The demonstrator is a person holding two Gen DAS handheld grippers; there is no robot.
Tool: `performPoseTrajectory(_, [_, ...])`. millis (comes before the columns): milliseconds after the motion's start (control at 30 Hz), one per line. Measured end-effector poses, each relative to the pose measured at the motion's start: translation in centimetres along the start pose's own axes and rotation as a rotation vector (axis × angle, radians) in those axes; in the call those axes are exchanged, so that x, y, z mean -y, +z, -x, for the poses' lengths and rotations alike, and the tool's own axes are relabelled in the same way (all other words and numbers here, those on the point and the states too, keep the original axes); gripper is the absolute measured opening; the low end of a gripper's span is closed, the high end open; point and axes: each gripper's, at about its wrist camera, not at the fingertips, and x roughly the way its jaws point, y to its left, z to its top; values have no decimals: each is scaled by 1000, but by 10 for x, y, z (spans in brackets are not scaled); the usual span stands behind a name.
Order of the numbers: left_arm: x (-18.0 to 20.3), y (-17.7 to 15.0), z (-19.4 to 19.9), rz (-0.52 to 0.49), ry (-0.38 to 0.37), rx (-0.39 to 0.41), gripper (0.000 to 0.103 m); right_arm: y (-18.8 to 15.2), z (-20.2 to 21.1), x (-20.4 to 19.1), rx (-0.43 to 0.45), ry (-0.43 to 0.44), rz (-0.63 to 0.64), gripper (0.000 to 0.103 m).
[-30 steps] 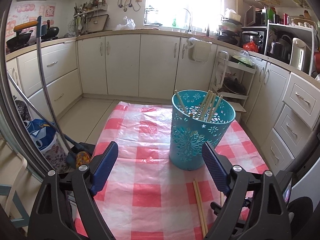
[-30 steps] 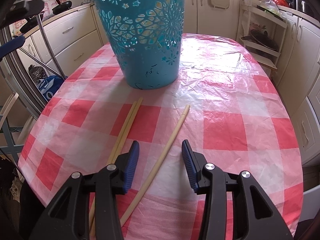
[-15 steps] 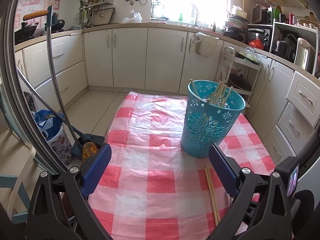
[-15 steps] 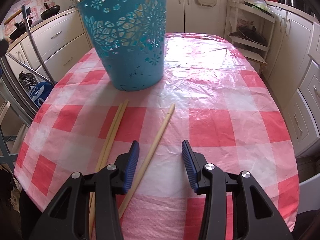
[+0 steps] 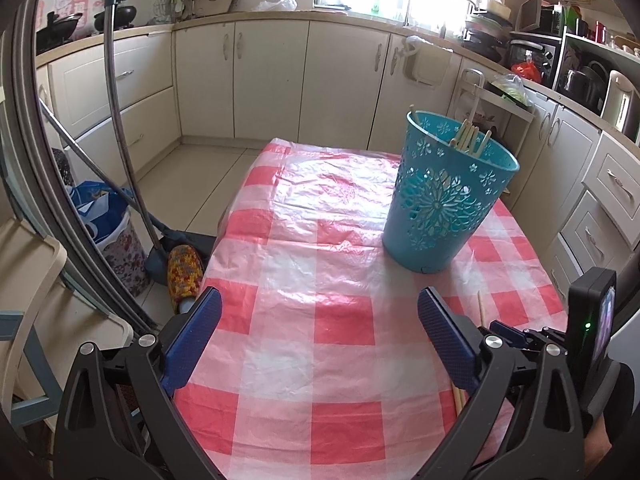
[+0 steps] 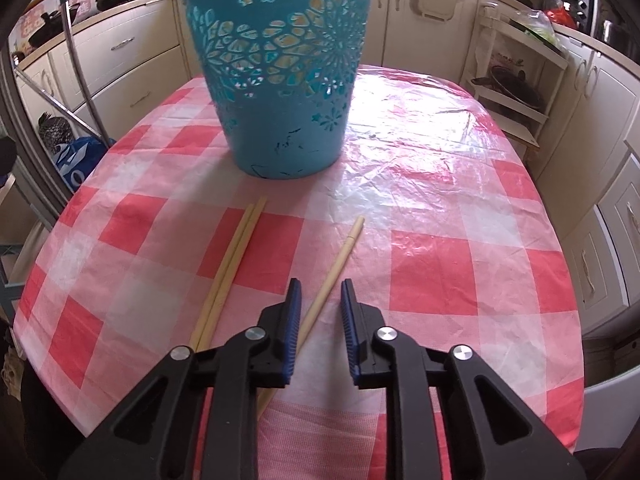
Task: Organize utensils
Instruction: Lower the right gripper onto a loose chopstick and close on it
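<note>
A teal perforated basket [image 6: 280,76] stands on the red-and-white checked tablecloth [image 6: 432,264]; it also shows in the left wrist view [image 5: 444,200], with several wooden chopsticks [image 5: 470,138] standing in it. Three chopsticks lie on the cloth: a pair [image 6: 230,272] at left and a single one [image 6: 334,268]. My right gripper [image 6: 318,300] is low over the single chopstick, its jaws partly closed on either side of it with a gap left. My left gripper [image 5: 318,312] is wide open and empty above the cloth, left of the right gripper.
Kitchen cabinets [image 5: 272,80] run around the room behind the table. A mop pole [image 5: 120,128] and a blue bag [image 5: 96,208] stand on the floor at the table's left. Drawers [image 6: 612,240] lie close to the table's right edge.
My right gripper's jaws have narrowed around the single chopstick and moved in toward the basket. My left gripper has pulled back and to the left, away from the basket.
</note>
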Motion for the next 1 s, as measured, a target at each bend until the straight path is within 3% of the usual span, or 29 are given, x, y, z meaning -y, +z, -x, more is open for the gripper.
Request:
performPoseTrajectory(67, [-1,-3,-2,-2,6,-11,94,0,1,-1,-13,18,25,14])
performPoseTrajectory(200, [-2,-6,-4,-8,8,-20,94,3,0,4,-48,46,57,16])
performPoseTrajectory(267, [-2,-7,-4,-7,7,-24,94,4,-1,9,-48,-5,45,41])
performPoseTrajectory(333, [-1,-8,-4,-5,4,-28,95,3,-1,14,-52,19,16,40])
performPoseTrajectory(467, [1,-10,-5,-13,0,-34,95,1,2,4,-60,42,62,14])
performPoseTrajectory(833, [-1,-12,-6,-10,3,-38,95,1,1,1,-86,74,56,12])
performPoseTrajectory(1000, [0,-13,-5,-18,3,-41,95,-2,-1,34,-137,265,-171,6])
